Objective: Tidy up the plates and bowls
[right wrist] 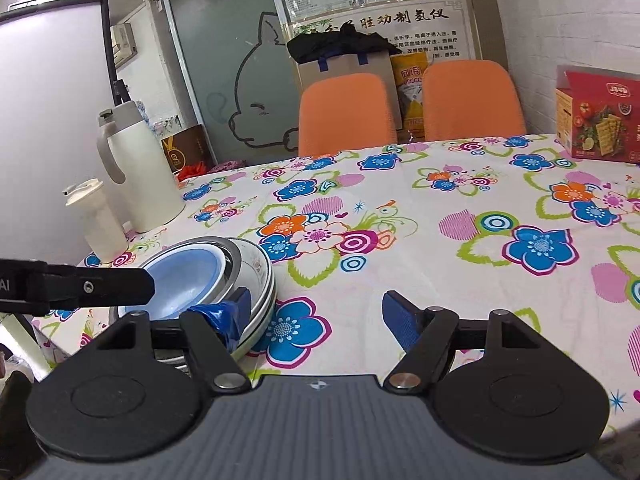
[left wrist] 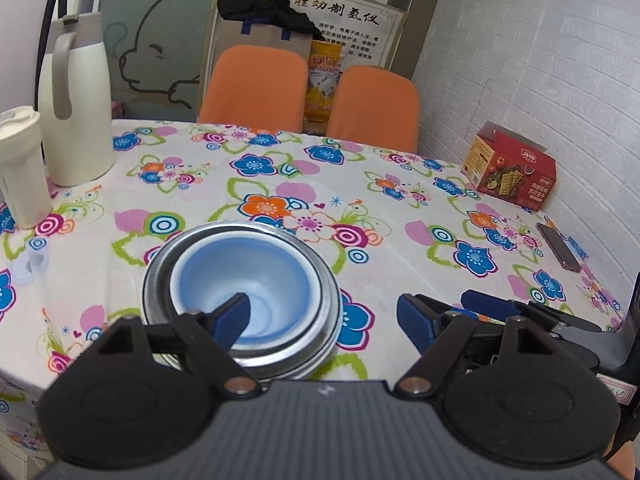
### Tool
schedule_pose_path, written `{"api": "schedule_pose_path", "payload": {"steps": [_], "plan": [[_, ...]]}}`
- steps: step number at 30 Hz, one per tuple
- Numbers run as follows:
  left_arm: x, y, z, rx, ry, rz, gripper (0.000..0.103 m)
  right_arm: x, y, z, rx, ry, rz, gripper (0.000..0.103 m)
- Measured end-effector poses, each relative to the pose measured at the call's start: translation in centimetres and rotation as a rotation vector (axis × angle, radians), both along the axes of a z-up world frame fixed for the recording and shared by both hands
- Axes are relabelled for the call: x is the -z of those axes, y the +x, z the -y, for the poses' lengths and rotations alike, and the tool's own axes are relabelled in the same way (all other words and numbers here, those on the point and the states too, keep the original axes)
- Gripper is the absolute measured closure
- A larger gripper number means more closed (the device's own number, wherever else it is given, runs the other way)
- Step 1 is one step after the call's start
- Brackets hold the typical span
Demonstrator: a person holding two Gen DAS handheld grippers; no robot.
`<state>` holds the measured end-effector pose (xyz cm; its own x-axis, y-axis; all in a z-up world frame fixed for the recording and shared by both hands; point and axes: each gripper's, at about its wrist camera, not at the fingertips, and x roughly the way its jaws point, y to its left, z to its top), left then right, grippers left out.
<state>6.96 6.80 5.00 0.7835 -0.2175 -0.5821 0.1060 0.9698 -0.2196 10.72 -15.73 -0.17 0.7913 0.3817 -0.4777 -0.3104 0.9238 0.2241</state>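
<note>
- The left hand-held gripper (left wrist: 320, 316) is nearest the lens, its jaws apart; its left blue pad hangs over the hollow of the blue bowl (left wrist: 244, 276), the right pad over bare cloth, and neither visibly clamps anything.
- The blue bowl sits nested in a steel bowl (left wrist: 334, 300), and in the right wrist view that pair rests in a white floral bowl (right wrist: 260, 268) with more rims stacked beneath, the pile standing close to the near edge of the desk (left wrist: 400, 208).
- The right hand-held gripper (right wrist: 314, 320) hangs just right of the stack, jaws apart and empty; its left pad looks close to the stack's outer wall, though I cannot tell whether it touches.
- Past the stack the flowered cloth lies open to the far edge, where two orange chairs (left wrist: 256, 84) stand.
- At the left edge stand a white tumbler (left wrist: 20, 168) and a cream jug (left wrist: 76, 100), near each other.
- Along the right side lie a dark phone (left wrist: 558, 246) and a red cracker box (left wrist: 510, 166), well apart from the bowls.
</note>
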Motion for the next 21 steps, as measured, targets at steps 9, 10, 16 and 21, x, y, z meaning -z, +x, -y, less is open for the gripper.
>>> {"api": "schedule_pose_path", "payload": {"steps": [9,10,16,21], "plan": [[0.9,-4.7,2.5,0.059,0.0,0.046,0.021,1.1,-4.4,1.9,0.072,0.017,0.042,0.044],[1.0,-5.1,2.8,0.066,-0.001,0.048,0.02,1.3,-4.8,2.0,0.073,0.018,0.045,0.044],[1.6,-7.4,4.1,0.07,0.007,0.063,0.016,1.6,-7.5,2.1,0.088,0.0,0.073,0.044],[1.6,-9.1,4.7,0.047,0.037,0.108,0.009,1.4,-9.4,2.6,0.127,-0.033,0.125,0.044]]}}
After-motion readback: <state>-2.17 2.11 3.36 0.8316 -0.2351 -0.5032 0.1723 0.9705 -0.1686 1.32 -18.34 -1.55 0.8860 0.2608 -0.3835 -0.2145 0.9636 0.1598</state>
